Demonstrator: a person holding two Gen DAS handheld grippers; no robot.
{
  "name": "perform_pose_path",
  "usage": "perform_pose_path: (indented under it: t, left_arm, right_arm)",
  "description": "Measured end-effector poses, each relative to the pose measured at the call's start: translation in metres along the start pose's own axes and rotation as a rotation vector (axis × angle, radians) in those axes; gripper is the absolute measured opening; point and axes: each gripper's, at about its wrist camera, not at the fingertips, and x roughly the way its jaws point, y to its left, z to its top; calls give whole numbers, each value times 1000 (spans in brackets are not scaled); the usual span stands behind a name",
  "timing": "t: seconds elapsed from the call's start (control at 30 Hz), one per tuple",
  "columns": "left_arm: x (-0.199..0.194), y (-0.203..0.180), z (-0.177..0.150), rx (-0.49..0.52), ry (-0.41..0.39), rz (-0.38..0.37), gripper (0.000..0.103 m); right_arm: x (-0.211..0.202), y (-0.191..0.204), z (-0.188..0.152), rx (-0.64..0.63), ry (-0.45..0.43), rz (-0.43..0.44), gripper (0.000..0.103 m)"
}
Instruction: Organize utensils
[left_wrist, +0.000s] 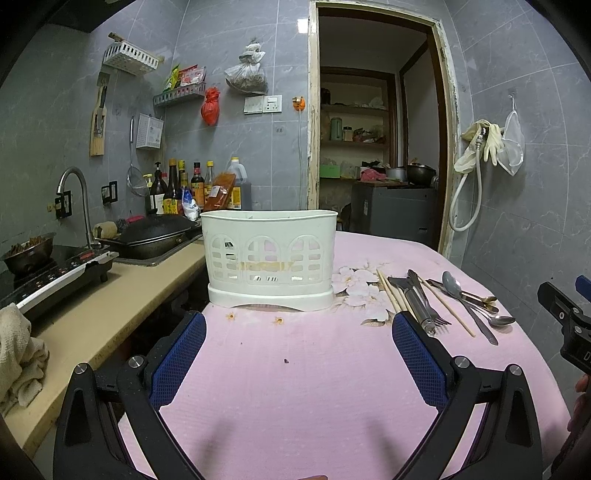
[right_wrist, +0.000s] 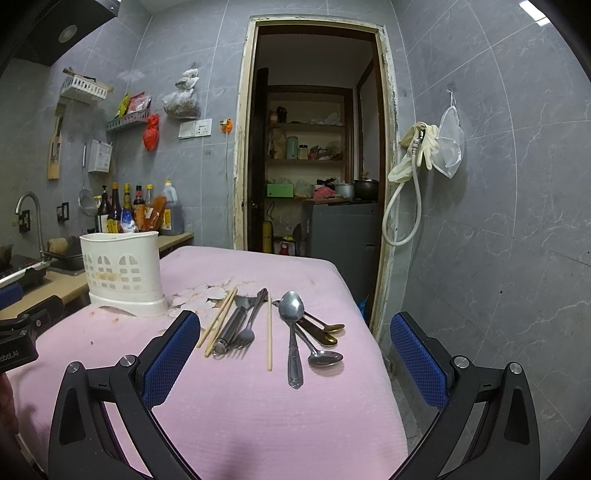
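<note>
Left hand-held gripper low in frame, blue-padded fingers spread wide, nothing between them. Dead ahead at centre: white slotted plastic utensil caddy upright on the pink-clothed counter. Right hand-held gripper likewise wide apart, holding nothing. Mid-frame in its view: wooden chopsticks, a steel fork and large steel spoon lying loose, right of the caddy.
</note>
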Motion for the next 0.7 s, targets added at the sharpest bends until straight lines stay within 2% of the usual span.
perform_pose_path:
  t: [0.7]
  left_arm:
    - [3,3,-4,-5,14,0,99]
  right_arm:
    - [2,1,-1,0,7,1,103]
